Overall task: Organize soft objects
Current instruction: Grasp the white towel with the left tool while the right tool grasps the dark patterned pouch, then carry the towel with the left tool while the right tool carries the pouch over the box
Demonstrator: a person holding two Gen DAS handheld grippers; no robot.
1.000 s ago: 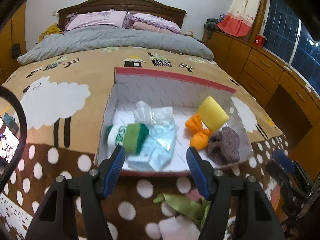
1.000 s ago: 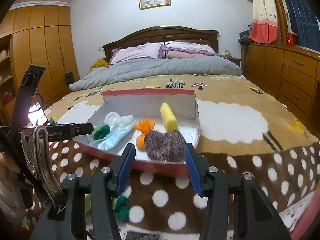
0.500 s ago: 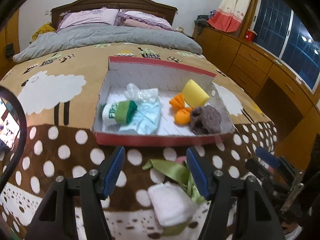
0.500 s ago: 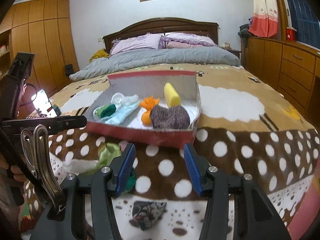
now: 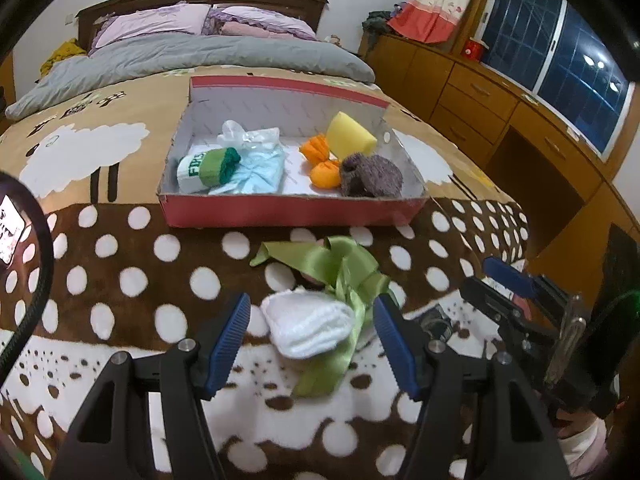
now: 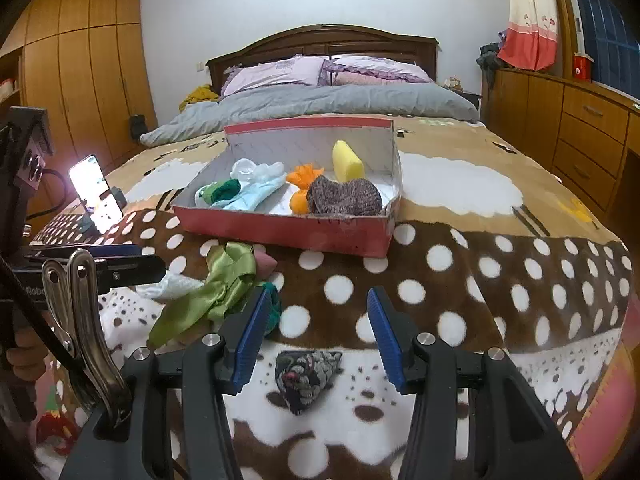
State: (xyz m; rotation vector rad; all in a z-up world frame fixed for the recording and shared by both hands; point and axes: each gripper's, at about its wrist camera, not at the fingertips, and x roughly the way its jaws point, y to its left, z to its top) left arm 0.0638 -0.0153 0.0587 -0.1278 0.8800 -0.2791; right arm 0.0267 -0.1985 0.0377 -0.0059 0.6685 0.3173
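Observation:
A red cardboard box (image 5: 280,210) (image 6: 280,228) lies on the bed and holds a green-and-white sock roll (image 5: 208,168), a pale blue cloth (image 5: 256,168), an orange cloth (image 5: 324,160), a yellow sponge (image 5: 350,138) and a grey knit piece (image 5: 370,176). In front of it lie a green satin ribbon (image 5: 336,264) (image 6: 216,288) and a folded white towel (image 5: 308,326). My left gripper (image 5: 312,336) is open, with the towel between its fingers. My right gripper (image 6: 316,328) is open and empty above a dark patterned pouch (image 6: 306,372).
A small pink piece (image 6: 264,262) and a dark green cloth (image 6: 274,304) lie by the ribbon. A lit phone (image 6: 96,194) stands at the bed's left edge. Wooden drawers (image 5: 500,120) line the right side. Pillows and a grey duvet (image 6: 320,100) lie at the bed's head.
Both grippers have drawn back from the box toward the foot of the bed. The ribbon, white towel and patterned pouch have come into view. Both stay open.

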